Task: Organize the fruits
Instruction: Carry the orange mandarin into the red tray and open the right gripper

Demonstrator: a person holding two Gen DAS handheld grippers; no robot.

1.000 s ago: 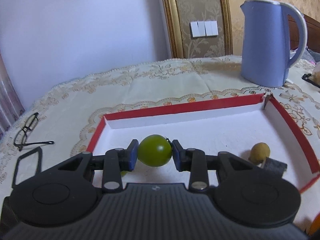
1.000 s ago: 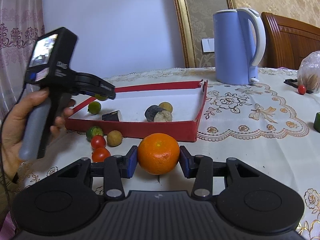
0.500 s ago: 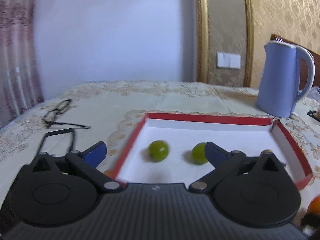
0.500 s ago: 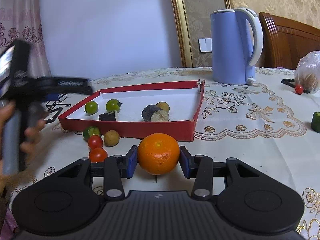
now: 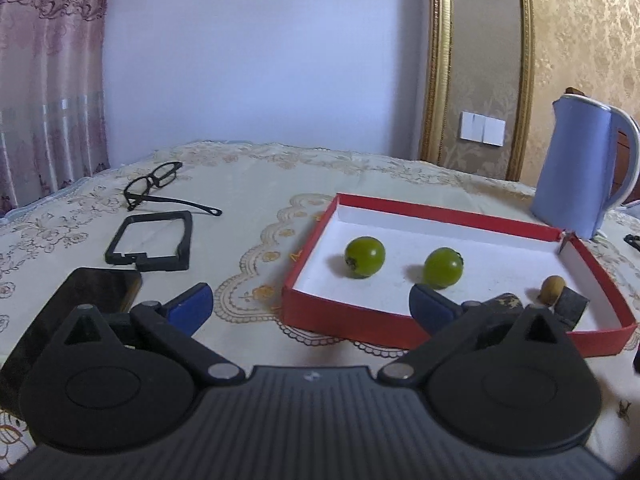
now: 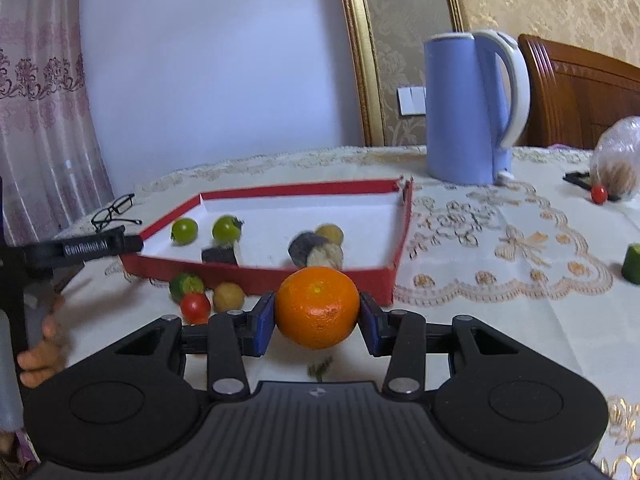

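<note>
Left gripper [image 5: 310, 304]: matte black body, ribbed centre panel, two round disc housings, triangular cut-outs in the linkage arms, silver pivot screws, blue fingertip pads [image 5: 191, 305]. Right gripper [image 6: 316, 322]: same build, black with ribbed panel, small white logo mark, silver screws, blue pads. From the right wrist, white "GenRobot.AI" lettering on the left gripper's black finger; bare-skinned hand [image 6: 42, 350] on its grey handle.

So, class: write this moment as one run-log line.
left gripper: open, empty | right gripper: shut on orange | red tray: two green tomatoes inside | next: likely orange to tray
</note>
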